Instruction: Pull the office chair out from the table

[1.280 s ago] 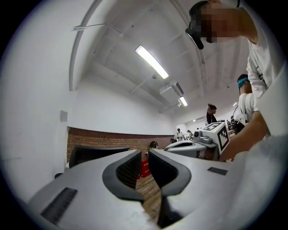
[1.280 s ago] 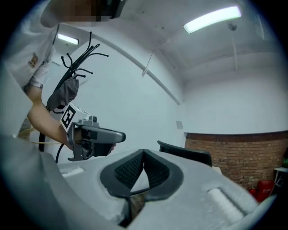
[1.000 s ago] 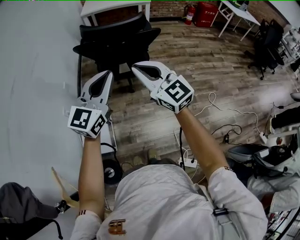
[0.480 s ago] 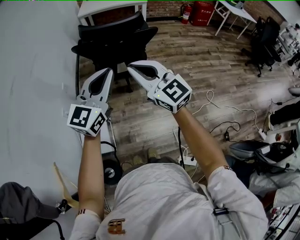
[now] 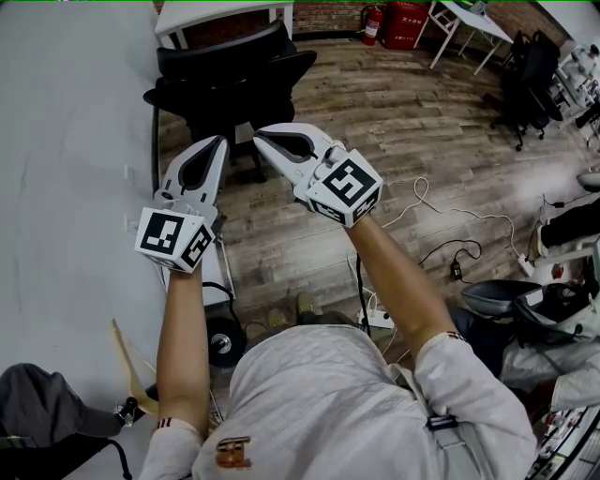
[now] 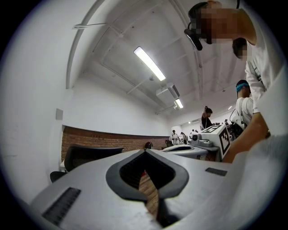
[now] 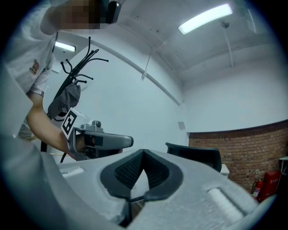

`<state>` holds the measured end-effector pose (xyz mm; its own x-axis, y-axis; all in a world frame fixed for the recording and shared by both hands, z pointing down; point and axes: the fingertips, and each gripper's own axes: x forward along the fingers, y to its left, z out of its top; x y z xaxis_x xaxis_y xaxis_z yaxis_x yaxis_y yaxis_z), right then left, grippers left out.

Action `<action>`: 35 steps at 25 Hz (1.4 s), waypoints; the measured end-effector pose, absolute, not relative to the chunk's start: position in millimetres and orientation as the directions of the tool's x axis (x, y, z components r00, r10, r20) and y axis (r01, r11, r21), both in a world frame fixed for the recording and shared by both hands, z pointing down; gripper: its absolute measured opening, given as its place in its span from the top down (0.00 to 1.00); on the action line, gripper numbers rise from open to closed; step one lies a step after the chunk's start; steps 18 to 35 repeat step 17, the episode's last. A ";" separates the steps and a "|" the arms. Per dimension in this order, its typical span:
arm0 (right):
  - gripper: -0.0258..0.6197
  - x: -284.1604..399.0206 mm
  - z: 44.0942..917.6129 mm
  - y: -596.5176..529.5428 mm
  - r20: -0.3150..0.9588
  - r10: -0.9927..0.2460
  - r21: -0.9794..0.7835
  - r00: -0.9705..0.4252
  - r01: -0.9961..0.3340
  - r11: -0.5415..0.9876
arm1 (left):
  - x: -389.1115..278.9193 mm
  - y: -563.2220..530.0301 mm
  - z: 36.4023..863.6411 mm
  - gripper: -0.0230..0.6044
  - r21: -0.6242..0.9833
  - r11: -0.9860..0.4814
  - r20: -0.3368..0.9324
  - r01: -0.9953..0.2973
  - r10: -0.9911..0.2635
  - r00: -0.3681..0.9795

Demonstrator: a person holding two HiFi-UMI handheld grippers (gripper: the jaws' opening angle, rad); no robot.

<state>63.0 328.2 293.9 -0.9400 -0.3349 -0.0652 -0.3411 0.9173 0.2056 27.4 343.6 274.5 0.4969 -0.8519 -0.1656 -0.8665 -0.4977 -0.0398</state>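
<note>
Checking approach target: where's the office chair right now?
Head view, upper left: the black office chair stands against the white table, just beyond the tips of the left gripper and right gripper, touching neither.

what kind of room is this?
Probably an open office or lab: black office chair at a white table, brick wall with a fire extinguisher, cables across the wood floor.

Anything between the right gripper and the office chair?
Nothing: the right gripper view shows only open air between the right gripper and the office chair.
</note>
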 end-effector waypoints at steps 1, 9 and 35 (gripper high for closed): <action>0.96 62.4 294.1 328.3 -0.065 -0.335 0.205 -0.940 -0.341 0.918 | 26.9 343.6 274.9 0.96 -0.041 -0.499 -0.168 -0.866 -0.851 0.498; 0.96 60.1 297.3 327.4 -0.064 -0.334 0.206 -0.940 -0.340 0.918 | 26.0 344.1 277.1 0.96 -0.029 -0.498 -0.162 -0.867 -0.853 0.496; 0.96 58.6 295.8 337.3 -0.068 -0.331 0.213 -0.941 -0.338 0.917 | 25.2 353.3 274.9 0.96 -0.029 -0.499 -0.169 -0.866 -0.852 0.496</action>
